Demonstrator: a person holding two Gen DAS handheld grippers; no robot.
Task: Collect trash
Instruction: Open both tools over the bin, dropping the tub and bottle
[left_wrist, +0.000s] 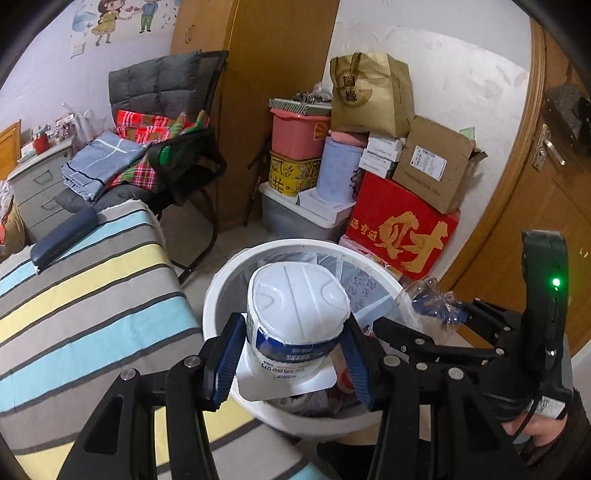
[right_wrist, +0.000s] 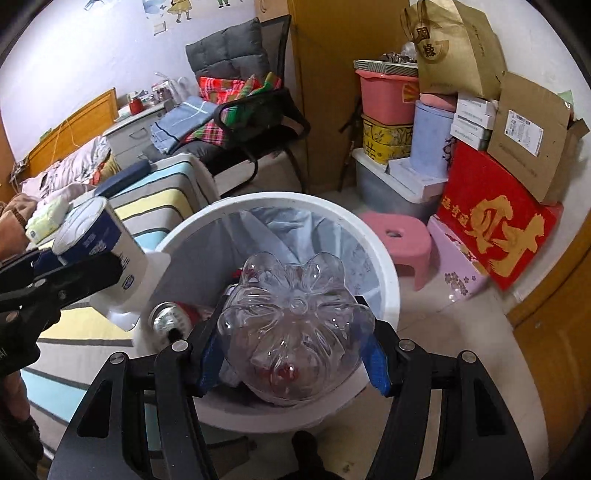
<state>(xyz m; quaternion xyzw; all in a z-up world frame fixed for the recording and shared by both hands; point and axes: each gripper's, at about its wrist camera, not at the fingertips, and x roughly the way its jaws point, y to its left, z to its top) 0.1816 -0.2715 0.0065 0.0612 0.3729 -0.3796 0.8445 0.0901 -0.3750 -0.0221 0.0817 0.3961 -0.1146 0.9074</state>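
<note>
My left gripper (left_wrist: 291, 354) is shut on a white yogurt cup (left_wrist: 295, 314) with a blue label, bottom facing the camera, held over the white trash bin (left_wrist: 221, 291). The same cup (right_wrist: 99, 243) shows at the left of the right wrist view, over the bin's near-left rim. My right gripper (right_wrist: 291, 350) is shut on a clear plastic bottle (right_wrist: 295, 317), its petal-shaped base toward the camera, above the bin (right_wrist: 384, 258). The bottle (left_wrist: 432, 302) also shows in the left wrist view, past the bin's right rim. Inside the bin lie a grey liner and other trash.
A striped bed (left_wrist: 85, 288) lies left of the bin. A chair (left_wrist: 173, 155) piled with cloths stands behind it. Stacked boxes, with a red carton (right_wrist: 495, 218) and a pink stool (right_wrist: 399, 236), fill the right. A wooden door (left_wrist: 535, 206) is at far right.
</note>
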